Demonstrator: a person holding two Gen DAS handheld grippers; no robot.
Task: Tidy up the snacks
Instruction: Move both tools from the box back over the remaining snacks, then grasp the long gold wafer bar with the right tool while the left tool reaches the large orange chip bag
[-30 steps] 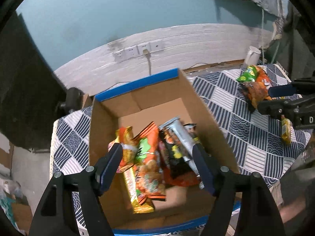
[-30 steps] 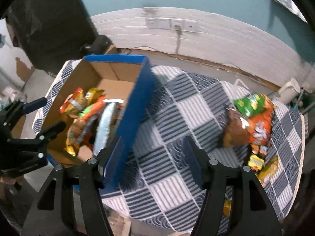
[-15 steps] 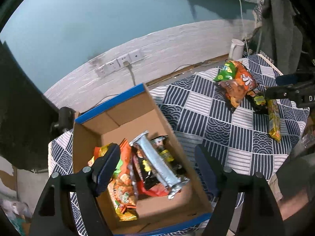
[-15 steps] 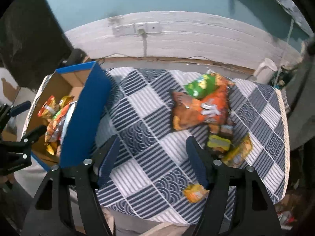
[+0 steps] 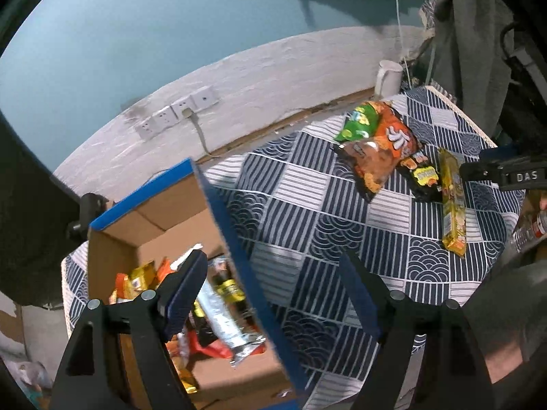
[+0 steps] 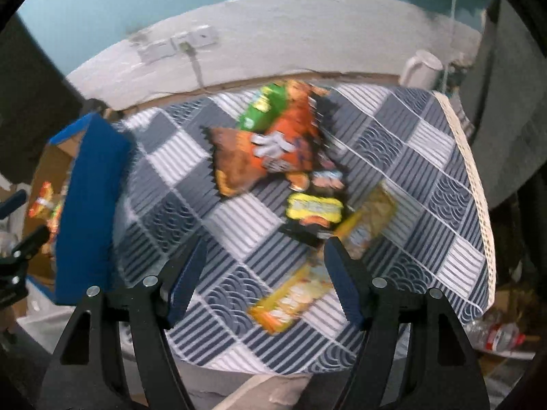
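Note:
A blue-edged cardboard box (image 5: 218,212) stands on the left of the table and holds several snack packets, among them a silver bar (image 5: 222,317). My left gripper (image 5: 273,290) is open and empty above the box's right wall. On the right lie an orange chip bag (image 5: 386,147), a green bag (image 5: 359,123), a small yellow packet (image 5: 424,174) and a long yellow packet (image 5: 453,201). My right gripper (image 6: 265,266) is open and empty above the table's front, just left of a yellow packet (image 6: 294,297). The box (image 6: 89,198) shows at the left there.
The table wears a navy and white patterned cloth (image 5: 307,212). A white kettle (image 5: 388,78) stands at the back right by the wall. Wall sockets with a cable (image 5: 177,112) sit behind. A plastic bottle (image 6: 495,335) lies on the floor at the right.
My left gripper has moved right, from over the box's inside to over its right wall. My right gripper has swung right from the box toward the loose snacks, which now lie just ahead.

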